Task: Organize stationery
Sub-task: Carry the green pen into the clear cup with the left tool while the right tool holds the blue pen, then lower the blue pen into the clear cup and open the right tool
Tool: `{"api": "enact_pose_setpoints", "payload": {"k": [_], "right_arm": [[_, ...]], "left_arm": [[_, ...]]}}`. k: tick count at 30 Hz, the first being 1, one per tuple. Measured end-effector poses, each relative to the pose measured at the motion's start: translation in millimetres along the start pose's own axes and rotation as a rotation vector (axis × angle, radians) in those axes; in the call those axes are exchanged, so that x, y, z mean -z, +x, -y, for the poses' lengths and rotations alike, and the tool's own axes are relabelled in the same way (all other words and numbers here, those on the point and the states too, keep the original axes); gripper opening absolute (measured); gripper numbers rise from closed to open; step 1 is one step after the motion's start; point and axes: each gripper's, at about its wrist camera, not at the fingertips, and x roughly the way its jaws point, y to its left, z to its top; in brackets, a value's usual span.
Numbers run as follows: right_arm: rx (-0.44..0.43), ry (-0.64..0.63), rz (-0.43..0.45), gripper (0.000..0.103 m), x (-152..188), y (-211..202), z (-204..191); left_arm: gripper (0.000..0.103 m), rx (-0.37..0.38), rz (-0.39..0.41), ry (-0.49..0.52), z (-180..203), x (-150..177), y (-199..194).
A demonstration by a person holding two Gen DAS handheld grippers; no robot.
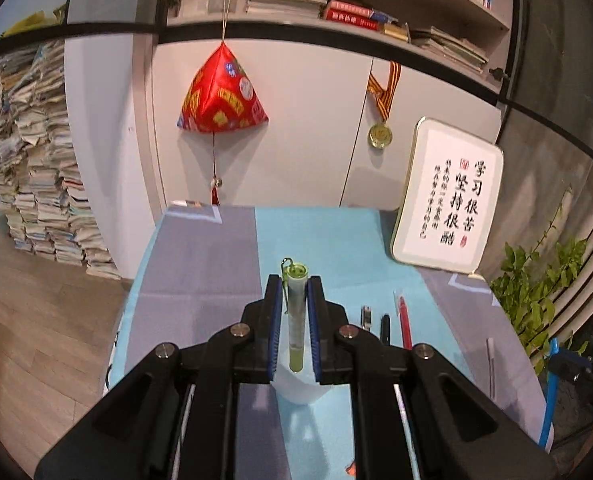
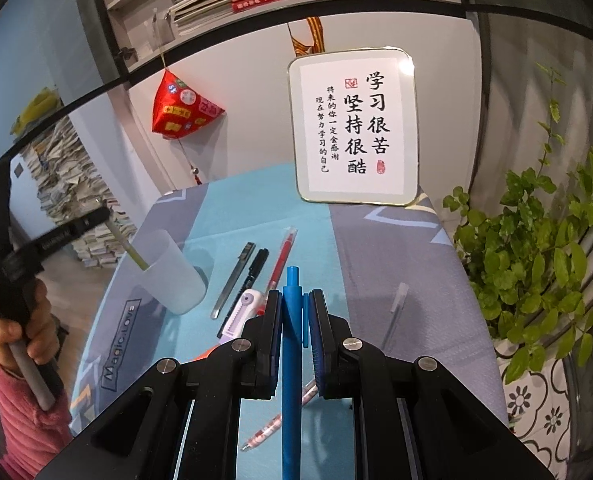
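Blue-grey tablecloth (image 2: pixel 396 248) printed "Magic.Love" lies bare far right; left gripper (image 1: pixel 295 280) pinches green pen (image 1: pixel 296 320), right gripper (image 2: pixel 295 294) blue pen (image 2: pixel 292 344).

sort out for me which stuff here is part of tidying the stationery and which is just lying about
Part of the job:
- green pen in the left claw
- blue pen in the right claw
- white cup
- red pen, black pen, craft knife on the table

Just lying about:
- framed sign
- red ornament
- medal
- plant
- paper stacks
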Motion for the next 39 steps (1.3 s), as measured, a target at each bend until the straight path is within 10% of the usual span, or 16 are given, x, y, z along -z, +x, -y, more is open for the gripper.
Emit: {"api": "enact_pose_setpoints", "payload": {"k": [39], "right_arm": [[-0.118,-0.205,0.114,0.013,-66,11,-115]], "left_arm": [[0.020,0.014,-0.041,-0.099,-36,79,-15]]}}
